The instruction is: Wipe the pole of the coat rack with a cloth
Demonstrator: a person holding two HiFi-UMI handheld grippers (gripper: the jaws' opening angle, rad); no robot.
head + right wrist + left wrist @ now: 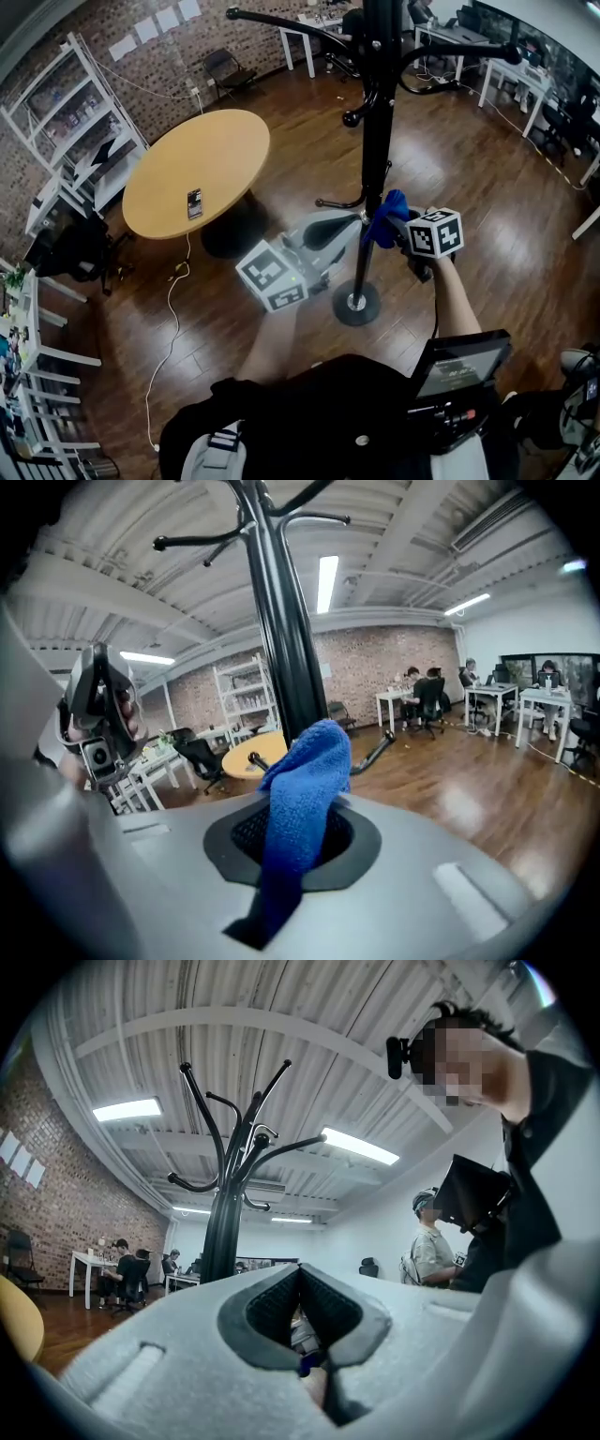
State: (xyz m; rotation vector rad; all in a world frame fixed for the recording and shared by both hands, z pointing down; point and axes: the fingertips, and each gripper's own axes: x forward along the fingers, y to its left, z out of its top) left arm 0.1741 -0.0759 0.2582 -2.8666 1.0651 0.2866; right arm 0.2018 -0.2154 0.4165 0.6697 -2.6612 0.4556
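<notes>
My right gripper [296, 829] has its two jaws squeezed shut on a blue cloth [306, 778]. The cloth sticks up out of the jaws in a soft lump, and one end hangs down out of them toward my hand. From my head view, the lump of cloth sits right at the black pole [376, 141] of the coat rack, low down on it, and it looks like it is touching the pole. My left gripper [300, 1283] has its jaws closed together too, with nothing between them. It is on the other side of the pole, just beside it, and its nose points at the cloth. The pole stands straight up between my two grippers. It goes down to a round base [356, 305] on the brown wood floor [469, 169]. Higher up, curved black hooks [281, 21] stick out from the pole. To my left there is a round yellow table [216, 150] with a small phone [194, 202] lying on it. Past the table, a white shelf [89, 112] stands by the brick wall [141, 56].
</notes>
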